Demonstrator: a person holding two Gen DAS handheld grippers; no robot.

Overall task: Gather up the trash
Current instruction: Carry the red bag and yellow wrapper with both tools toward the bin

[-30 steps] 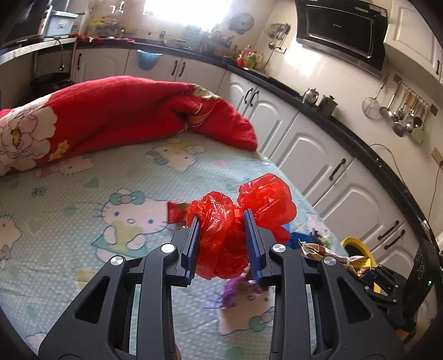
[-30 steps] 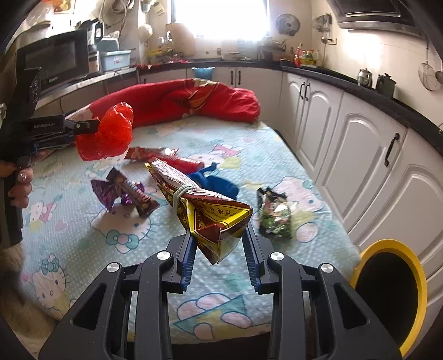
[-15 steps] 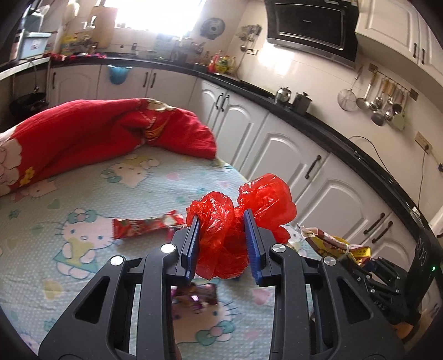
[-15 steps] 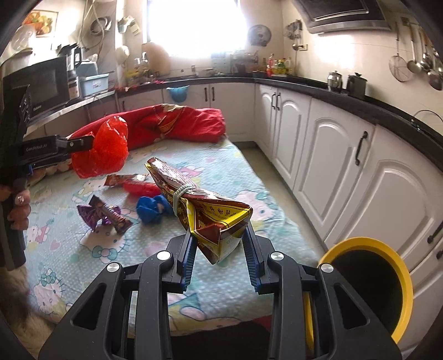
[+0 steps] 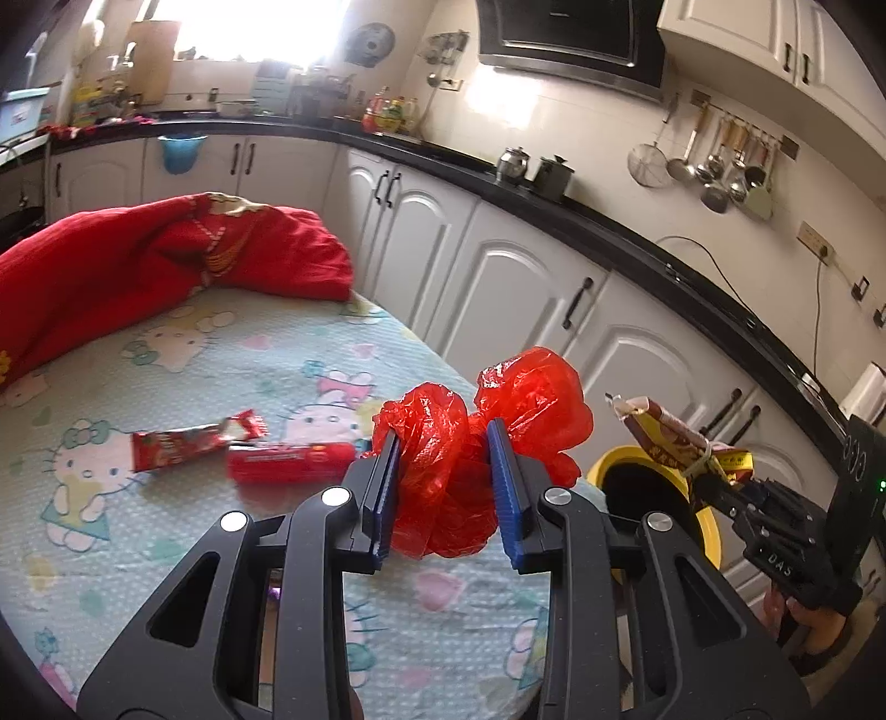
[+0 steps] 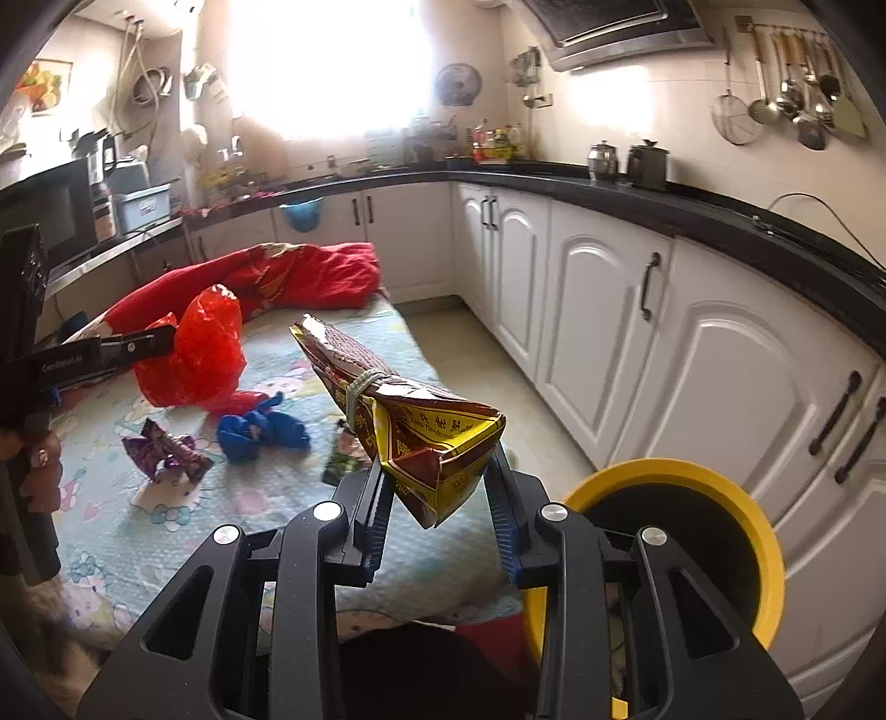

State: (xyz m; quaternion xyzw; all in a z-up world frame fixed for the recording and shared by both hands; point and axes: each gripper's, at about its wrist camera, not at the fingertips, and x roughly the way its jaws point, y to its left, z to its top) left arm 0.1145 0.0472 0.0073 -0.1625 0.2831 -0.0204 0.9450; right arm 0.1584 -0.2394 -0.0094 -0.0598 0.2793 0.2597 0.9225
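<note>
Both grippers have swung off the bed toward the round yellow-rimmed bin, now at four o'clock. The left gripper clamps the crumpled red plastic bag; the right gripper pinches the tied yellow-brown snack packet. Dropping looks imminent.

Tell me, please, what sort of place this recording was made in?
Most likely a home kitchen: white cabinets under a black counter, utensils on a wall rail, a range hood. Oddly, a bed fills the floor.
</note>
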